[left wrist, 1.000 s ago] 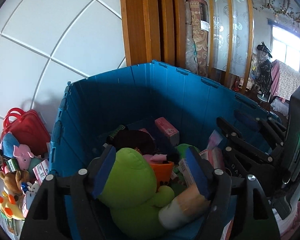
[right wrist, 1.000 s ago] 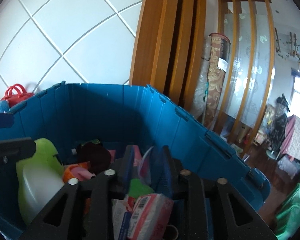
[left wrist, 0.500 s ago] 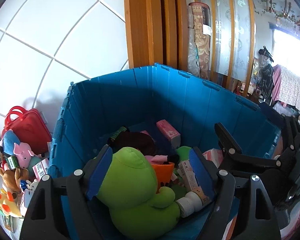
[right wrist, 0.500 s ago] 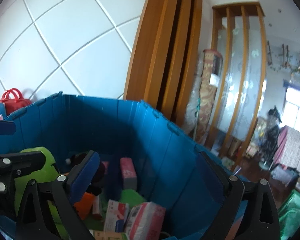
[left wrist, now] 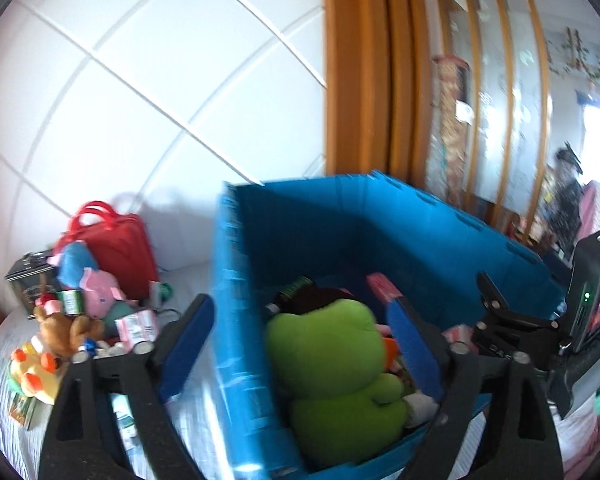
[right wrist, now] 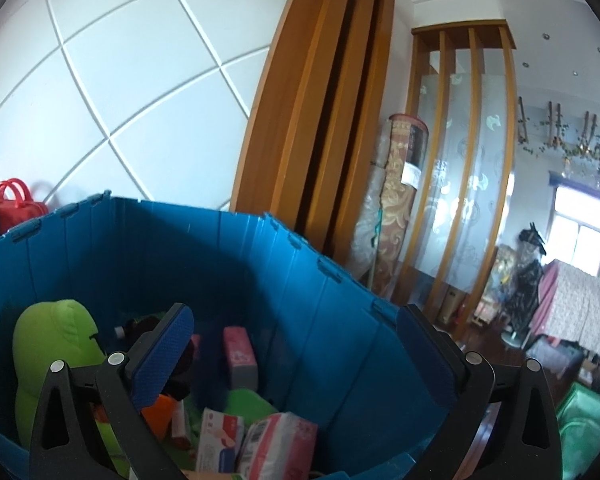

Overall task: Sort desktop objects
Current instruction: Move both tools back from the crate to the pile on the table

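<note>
White tiles back a blue bin (left wrist: pixel 440 232); left hand-held gripper (left wrist: pixel 300 344) opening, apparently empty (blurred), right hand-held gripper (right wrist: pixel 296 356) released.

The left tongs (left wrist: pixel 300 344) point forward and somewhat downward, their black arms rising from the bottom edge toward 12 o'clock. The jaws are opening: the blue pads (left wrist: pixel 186 350) stand well apart, one at about 7 o'clock of the left wrist view and the other at about 5 o'clock, pressing on nothing. The view is a little blurred.

The right tongs (right wrist: pixel 296 356) point forward, tilted slightly down. Their jaws stand spread wide, blue pads (right wrist: pixel 160 360) at 7 o'clock and 5 o'clock of the right wrist view, with nothing gripped. In the left wrist view the right tongs' black body shows at about 4 o'clock.
</note>
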The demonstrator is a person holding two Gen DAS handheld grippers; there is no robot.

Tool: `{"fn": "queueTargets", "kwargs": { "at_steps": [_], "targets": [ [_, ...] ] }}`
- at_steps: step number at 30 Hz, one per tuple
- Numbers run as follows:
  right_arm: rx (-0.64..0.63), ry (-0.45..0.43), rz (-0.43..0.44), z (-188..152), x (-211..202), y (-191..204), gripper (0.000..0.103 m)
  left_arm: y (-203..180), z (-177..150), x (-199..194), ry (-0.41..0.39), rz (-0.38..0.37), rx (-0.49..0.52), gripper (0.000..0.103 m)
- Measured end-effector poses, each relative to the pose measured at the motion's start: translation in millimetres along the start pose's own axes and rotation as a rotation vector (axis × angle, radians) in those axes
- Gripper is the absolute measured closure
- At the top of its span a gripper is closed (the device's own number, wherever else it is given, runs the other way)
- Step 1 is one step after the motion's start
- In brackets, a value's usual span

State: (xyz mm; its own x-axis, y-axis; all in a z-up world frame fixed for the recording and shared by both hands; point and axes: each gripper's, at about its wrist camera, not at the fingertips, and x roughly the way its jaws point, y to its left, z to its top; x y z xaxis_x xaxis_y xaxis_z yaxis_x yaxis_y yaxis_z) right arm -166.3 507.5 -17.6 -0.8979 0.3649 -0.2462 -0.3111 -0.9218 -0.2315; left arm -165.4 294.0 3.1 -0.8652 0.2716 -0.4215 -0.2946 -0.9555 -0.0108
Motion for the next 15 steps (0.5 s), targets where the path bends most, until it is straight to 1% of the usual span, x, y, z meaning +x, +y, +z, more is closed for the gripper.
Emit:
{"fn": "queueTargets", "kwargs": {
  "at_steps": [1, 3, 5, 9, 11, 15],
  "targets": [
    [0.008, 0.024, 0.039, 0.5, -0.1, 2.2, 0.0, 8.6, -1.4, -6.6, -0.018, 0.02, -0.01, 0.008],
    [0.037, 0.028, 0.103, 1.3, -6.8, 7.5, 0.0, 28.8, -5.2, -18.6, -0.04, 0.069, -0.031, 0.006],
    [0.052, -0.015, 0.146, 6.3, -23.7, 18.5, 0.0, 48.3, -9.6, -27.9, -0.051, 0.109, -0.051, 0.006],
    [0.032, -0.113, 0.231, 25.5, -58.6, 52.4, 0.0, 98.3, -22.6, -42.6, -0.041, 0.186, -0.108, 0.006],
    [0.019, -0.135, 0.275, 33.1, -73.4, 69.2, 0.0, 126.1, -32.0, -49.2, -0.028, 0.23, -0.134, 0.006],
    [-0.012, -0.165, 0.367, 45.8, -106.0, 116.8, 0.0, 187.2, -54.8, -63.1, 0.01, 0.313, -0.188, 0.006]
  ]
}}
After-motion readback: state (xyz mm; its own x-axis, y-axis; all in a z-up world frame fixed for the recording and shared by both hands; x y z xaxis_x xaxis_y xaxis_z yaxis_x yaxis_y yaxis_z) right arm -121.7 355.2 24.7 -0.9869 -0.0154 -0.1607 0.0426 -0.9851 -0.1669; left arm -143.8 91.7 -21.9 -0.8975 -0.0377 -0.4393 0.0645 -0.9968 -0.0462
